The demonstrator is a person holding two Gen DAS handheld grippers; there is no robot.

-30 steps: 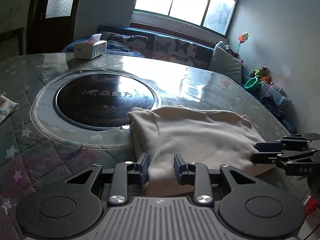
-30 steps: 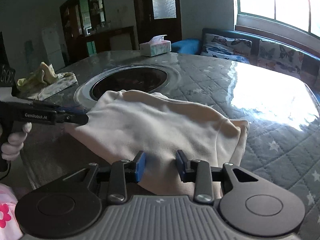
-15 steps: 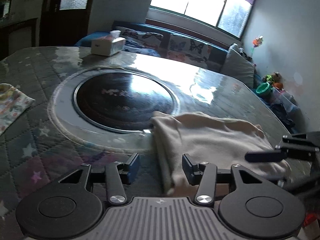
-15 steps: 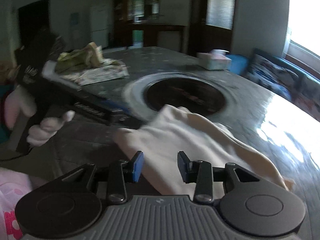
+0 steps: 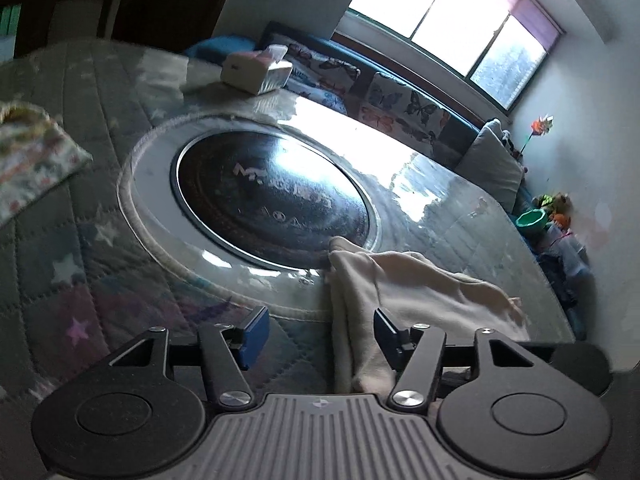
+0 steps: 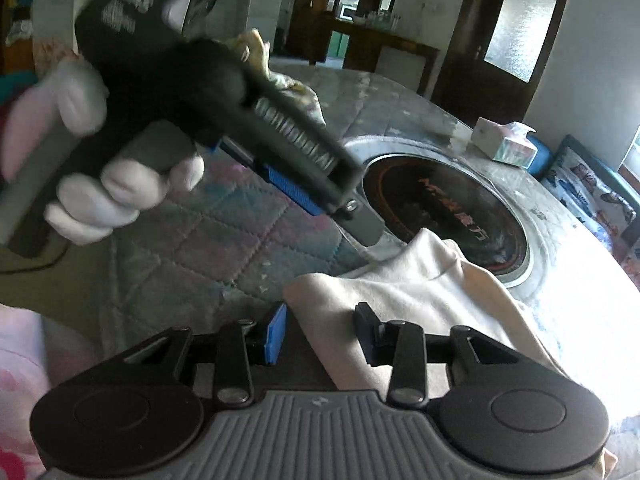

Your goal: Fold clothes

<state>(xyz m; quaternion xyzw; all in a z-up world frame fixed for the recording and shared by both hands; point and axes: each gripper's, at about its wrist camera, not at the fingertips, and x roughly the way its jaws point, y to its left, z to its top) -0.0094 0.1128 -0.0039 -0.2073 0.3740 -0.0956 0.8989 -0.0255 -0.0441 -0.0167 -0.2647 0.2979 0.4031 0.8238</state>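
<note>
The cream garment (image 5: 420, 292) lies folded on the desk (image 5: 60, 240), its near edge running in between the spread jaws of the left gripper (image 5: 320, 334) and closer to their right side; neither pad is pressed on it. From the right wrist camera, the same cloth (image 6: 404, 300) reaches in between the right gripper (image 6: 320, 330) jaws as well, which stand apart with the fabric loose between them. Ahead and left of those jaws, a gloved hand (image 6: 120, 196) grips the left tool's handle above the quilted cover. Just beyond the garment's far corner sits the round black cooktop (image 5: 272, 204), the cloth's tip overlapping its rim. Left of it lies a patterned cloth (image 5: 32, 160). Farther off stands a tissue box (image 5: 258, 72), then a sofa (image 5: 400, 100) under the window (image 5: 452, 32).
</note>
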